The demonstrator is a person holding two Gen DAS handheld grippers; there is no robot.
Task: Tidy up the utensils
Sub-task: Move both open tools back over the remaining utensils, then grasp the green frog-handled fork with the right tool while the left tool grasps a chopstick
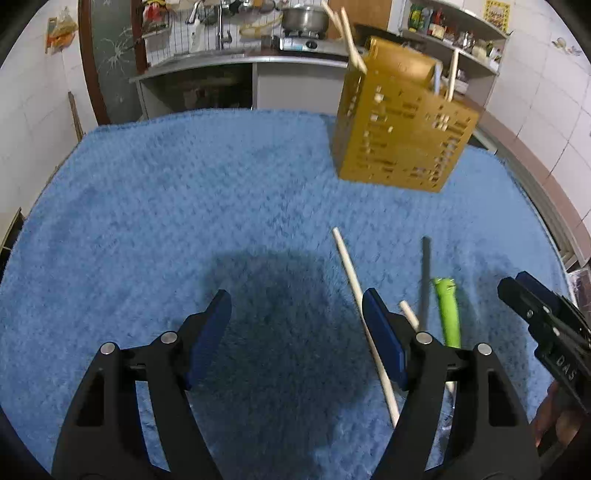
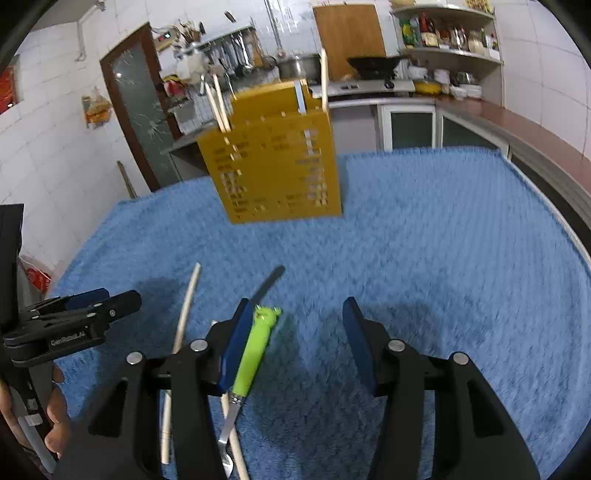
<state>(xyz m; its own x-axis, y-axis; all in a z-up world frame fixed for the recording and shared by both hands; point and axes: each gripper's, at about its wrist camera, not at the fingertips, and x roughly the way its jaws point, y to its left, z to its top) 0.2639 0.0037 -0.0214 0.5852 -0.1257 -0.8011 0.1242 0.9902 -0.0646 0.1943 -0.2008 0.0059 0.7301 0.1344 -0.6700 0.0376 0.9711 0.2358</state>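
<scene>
A yellow perforated utensil holder [image 1: 399,125] [image 2: 273,166] stands upright on the blue cloth with chopsticks and a grey handle sticking out of it. Loose on the cloth lie a white chopstick [image 1: 351,280] [image 2: 186,306], a dark grey stick [image 1: 425,280] [image 2: 269,282] and a green-handled utensil [image 1: 448,314] [image 2: 255,354] with a metal end. My left gripper [image 1: 297,302] [image 2: 118,295] is open over bare cloth, and the white chopstick runs under its right finger. My right gripper [image 2: 295,314] [image 1: 511,286] is open, with the green handle lying just inside its left finger.
A fluffy blue cloth [image 1: 184,206] [image 2: 443,240] covers the table. A short second chopstick [image 1: 408,314] and a metal handle [image 2: 166,424] lie among the loose utensils. Kitchen counter, stove with pot [image 1: 304,18] and shelves stand behind the table. A hand [image 2: 55,417] holds the left gripper.
</scene>
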